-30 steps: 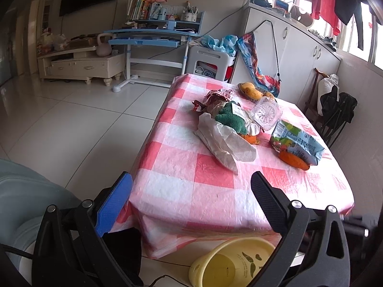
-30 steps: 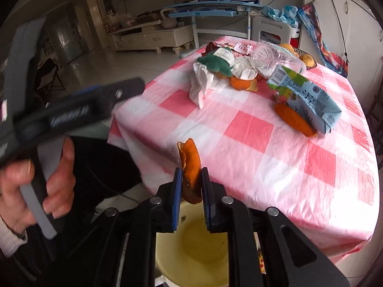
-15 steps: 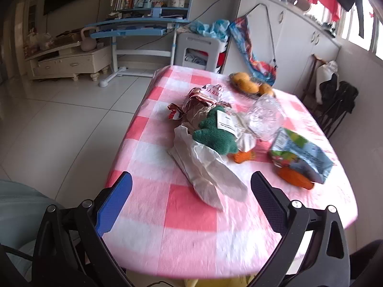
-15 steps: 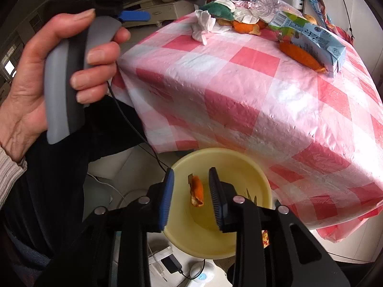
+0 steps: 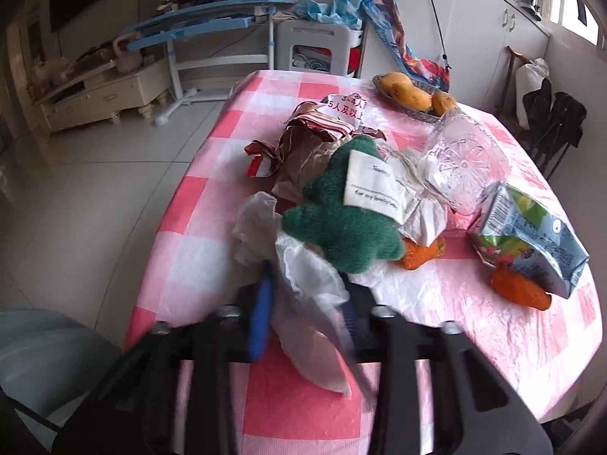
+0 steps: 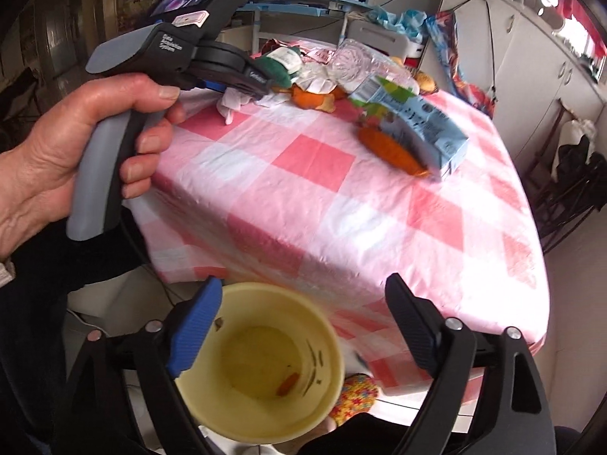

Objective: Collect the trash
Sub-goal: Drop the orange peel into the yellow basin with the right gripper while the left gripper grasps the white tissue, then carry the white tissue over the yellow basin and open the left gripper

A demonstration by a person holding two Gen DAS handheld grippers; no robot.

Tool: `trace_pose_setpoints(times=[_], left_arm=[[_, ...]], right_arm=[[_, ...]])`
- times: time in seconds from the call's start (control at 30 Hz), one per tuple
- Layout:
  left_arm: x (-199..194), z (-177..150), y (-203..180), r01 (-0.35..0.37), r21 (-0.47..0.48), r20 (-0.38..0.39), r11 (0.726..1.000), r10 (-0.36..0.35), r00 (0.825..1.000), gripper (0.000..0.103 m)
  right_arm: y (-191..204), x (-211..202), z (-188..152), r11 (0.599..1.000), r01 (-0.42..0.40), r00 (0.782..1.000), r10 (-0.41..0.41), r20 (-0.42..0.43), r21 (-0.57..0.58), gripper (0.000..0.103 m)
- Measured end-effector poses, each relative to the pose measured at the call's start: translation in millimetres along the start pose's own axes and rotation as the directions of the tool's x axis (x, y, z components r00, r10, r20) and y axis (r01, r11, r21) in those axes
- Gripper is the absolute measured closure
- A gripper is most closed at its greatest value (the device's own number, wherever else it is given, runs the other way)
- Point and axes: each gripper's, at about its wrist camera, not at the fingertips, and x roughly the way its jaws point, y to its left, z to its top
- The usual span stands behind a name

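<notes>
The left hand-held gripper [image 5: 307,303] reaches over the near part of the desk [image 5: 197,242], pointing steeply down at the heap of rubbish; its jaws have just been closing and now stand narrow, pinched on the crumpled white plastic bag [image 5: 303,284] that trails back between them; a person's left hand [image 6: 76,151] wraps the grey handle from below, fingers curled round its front, thumb on top, with the gripper's nose against the pile at the far-left of the checked cloth. Just beyond the bag lie a green plush toy [image 5: 341,223], brown wrappers [image 5: 307,144], a clear plastic container [image 5: 463,159], a blue juice carton [image 5: 531,242] and pieces of orange peel [image 5: 519,288]. The right hand-held gripper [image 6: 303,326] hangs off the desk's near edge, tilted down over the yellow bin [image 6: 261,371]; its jaws have just been opening and stand wide with nothing between them; a scrap of orange peel [image 6: 286,384] lies at the bin's bottom.
</notes>
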Motion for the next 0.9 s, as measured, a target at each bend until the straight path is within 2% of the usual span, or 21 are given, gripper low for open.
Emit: trace_pose_setpoints(times=[0.13,0.37,0.9], left_arm=[[-9,-8,2,0.040,-0.006,-0.018,0.999,-0.040,0.999,0.091],[-40,-34,-6,0.104,0.012,-0.036,0.994,-0.104,0.994,0.091],[-117,-97,-22,0.167,0.091,-0.030,0.982,-0.165,0.986,0.091]], right_arm=[[-4,-7,-1,0.999,0.045,0.999,-0.045,0.022,-0.022,0.014],[-6,-16,1,0.998,0.069,0.996,-0.068,0.052,-0.015,0.014],[-11,-39,6,0.994,0.114,0.982,-0.113,0.149,0.001,0.011]])
